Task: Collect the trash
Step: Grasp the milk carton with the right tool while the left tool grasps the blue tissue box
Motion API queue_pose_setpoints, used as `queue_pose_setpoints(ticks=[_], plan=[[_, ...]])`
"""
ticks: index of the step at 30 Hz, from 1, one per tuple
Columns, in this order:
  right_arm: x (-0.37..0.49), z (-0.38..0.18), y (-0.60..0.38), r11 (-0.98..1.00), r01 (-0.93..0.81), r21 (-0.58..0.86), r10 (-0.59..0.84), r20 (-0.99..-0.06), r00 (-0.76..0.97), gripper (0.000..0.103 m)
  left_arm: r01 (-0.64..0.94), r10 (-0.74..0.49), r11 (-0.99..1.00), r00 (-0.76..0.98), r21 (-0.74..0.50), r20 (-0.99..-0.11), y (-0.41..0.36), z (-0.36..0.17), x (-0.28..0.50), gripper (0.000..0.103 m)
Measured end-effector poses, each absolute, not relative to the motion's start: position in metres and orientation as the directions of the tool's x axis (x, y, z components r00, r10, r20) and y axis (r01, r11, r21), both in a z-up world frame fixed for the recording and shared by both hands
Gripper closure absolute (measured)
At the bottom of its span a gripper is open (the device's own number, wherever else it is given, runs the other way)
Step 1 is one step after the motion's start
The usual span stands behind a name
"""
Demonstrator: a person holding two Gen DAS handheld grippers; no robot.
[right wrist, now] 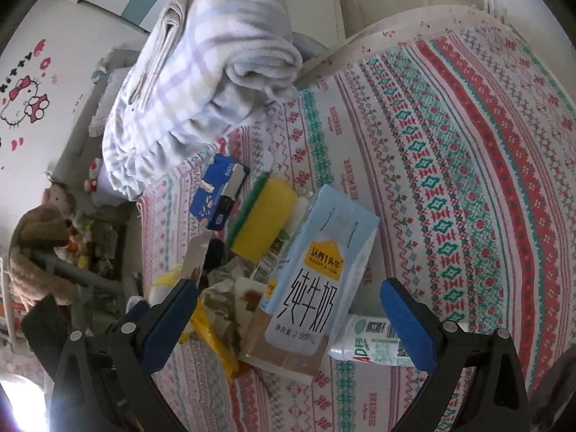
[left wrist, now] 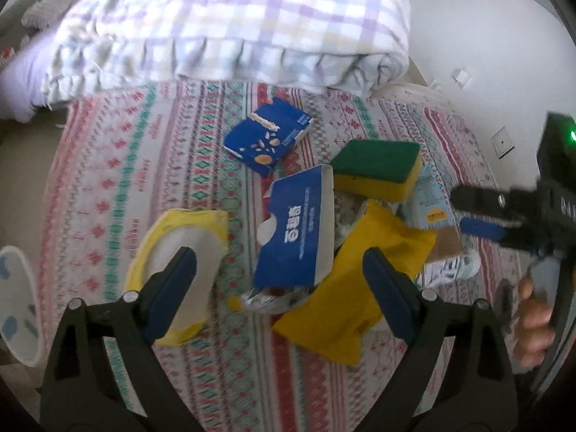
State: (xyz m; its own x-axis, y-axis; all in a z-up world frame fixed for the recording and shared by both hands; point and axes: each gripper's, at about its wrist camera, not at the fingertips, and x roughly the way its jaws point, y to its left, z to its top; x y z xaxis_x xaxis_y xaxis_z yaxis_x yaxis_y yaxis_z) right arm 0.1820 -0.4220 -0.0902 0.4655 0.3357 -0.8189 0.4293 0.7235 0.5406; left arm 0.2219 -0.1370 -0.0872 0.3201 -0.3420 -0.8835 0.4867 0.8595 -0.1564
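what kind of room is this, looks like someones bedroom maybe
Most likely a bedroom, perhaps a child's. The trash lies on a bed with a patterned sheet, a folded checked blanket sits at its end, and stuffed toys are piled beside a cartoon cat wall sticker.

The bedsheet (left wrist: pixel 144 165) shows pink, red and teal knit-like stripes; the blanket (left wrist: pixel 230 36) is lilac-and-white plaid; the sponge (left wrist: pixel 378 169) is yellow with green top; the milk carton (right wrist: pixel 324 270) pale blue.

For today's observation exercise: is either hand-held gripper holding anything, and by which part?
Nothing is held. The left hand-held gripper and right hand-held gripper both hang open above the trash pile.
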Motion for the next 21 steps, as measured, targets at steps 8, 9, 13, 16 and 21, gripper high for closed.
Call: queue_pose_setpoints(ticks=[8, 9, 13, 16, 21], plan=[[0.182, -0.106, -0.415, 0.735, 0.451, 0.507, 0.323, -0.846, 0.424, 0.014, 0.443, -0.383, 0.858, 0.219, -0.258, -0.897, -0.137, -0.114, 0.234, 0.054], [0.183, -0.108, -0.414, 0.734, 0.452, 0.506, 0.325, -0.847, 0.421, 0.015, 0.442, -0.387, 0.857, 0.214, -0.265, -0.897, -0.137, -0.115, 0.234, 0.055], [0.182, -0.114, -0.413, 0.727, 0.459, 0.51, 0.322, -0.844, 0.429, 0.032, 0.446, -0.425, 0.843, 0.213, -0.299, -0.88, -0.134, -0.113, 0.232, 0.056], [0.179, -0.114, -0.414, 0.714, 0.463, 0.526, 0.327, -0.834, 0.445, 0.037, 0.448, -0.436, 0.839, 0.212, -0.31, -0.875, -0.129, -0.11, 0.23, 0.056], [0.17, -0.102, -0.418, 0.694, 0.463, 0.552, 0.317, -0.811, 0.491, 0.062, 0.412, -0.486, 0.828, 0.194, -0.379, -0.852, -0.108, -0.098, 0.228, 0.057]])
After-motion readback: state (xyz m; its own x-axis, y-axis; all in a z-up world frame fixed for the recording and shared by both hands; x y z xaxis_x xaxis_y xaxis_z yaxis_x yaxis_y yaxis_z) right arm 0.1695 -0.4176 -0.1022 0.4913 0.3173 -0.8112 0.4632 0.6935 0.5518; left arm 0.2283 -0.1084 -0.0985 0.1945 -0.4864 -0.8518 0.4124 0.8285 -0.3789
